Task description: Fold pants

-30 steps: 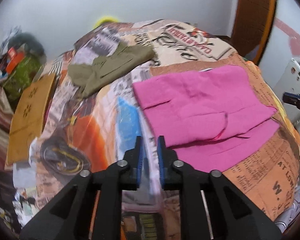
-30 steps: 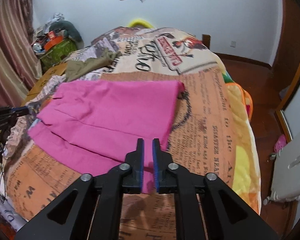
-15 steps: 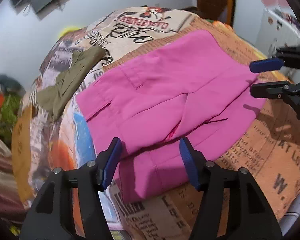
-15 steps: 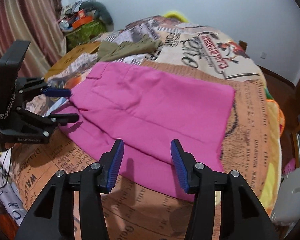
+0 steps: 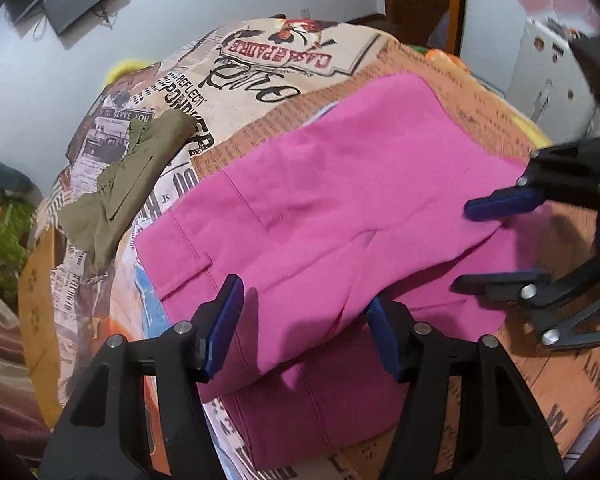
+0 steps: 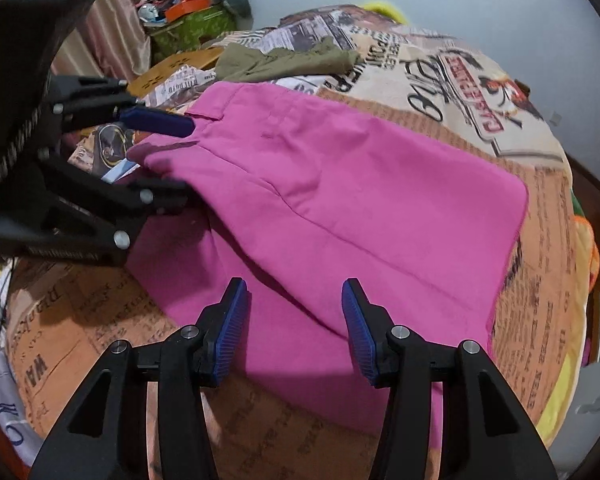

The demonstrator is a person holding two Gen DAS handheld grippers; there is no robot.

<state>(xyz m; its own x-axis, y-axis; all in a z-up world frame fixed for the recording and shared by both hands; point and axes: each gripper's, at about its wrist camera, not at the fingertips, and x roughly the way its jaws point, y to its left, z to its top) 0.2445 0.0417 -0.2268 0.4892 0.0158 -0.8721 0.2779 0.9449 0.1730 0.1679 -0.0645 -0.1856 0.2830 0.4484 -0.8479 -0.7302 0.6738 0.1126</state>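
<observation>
Evidently both grippers are lining up to take the near edge of the pants (image 5: 340, 208), which lie flat on a printed bedspread (image 5: 548, 400) with one leg laid partly over the other. Nearest the camera in the left wrist view, the left gripper (image 5: 304, 328) stands with its jaws parted, nothing pinched between them; pink cloth shows in the gap, at the waist end of the pants' near edge, but the blue pads do not press on it. Its jaws have just been opening, seemingly to straddle that edge. In the right wrist view the right gripper (image 6: 294, 328) is likewise parted and empty, poised over the leg end of the same near edge, and it too has just been opening. With a gripper towards each end of the pants, the likely aim is to lift the near edge evenly and carry it over the far one. Beyond the pants, well apart from them, an olive garment (image 5: 128, 184) lies rumpled on the bedspread, out of the way. Farther still beyond the pants, clutter (image 6: 188, 4) is heaped against the wall.
</observation>
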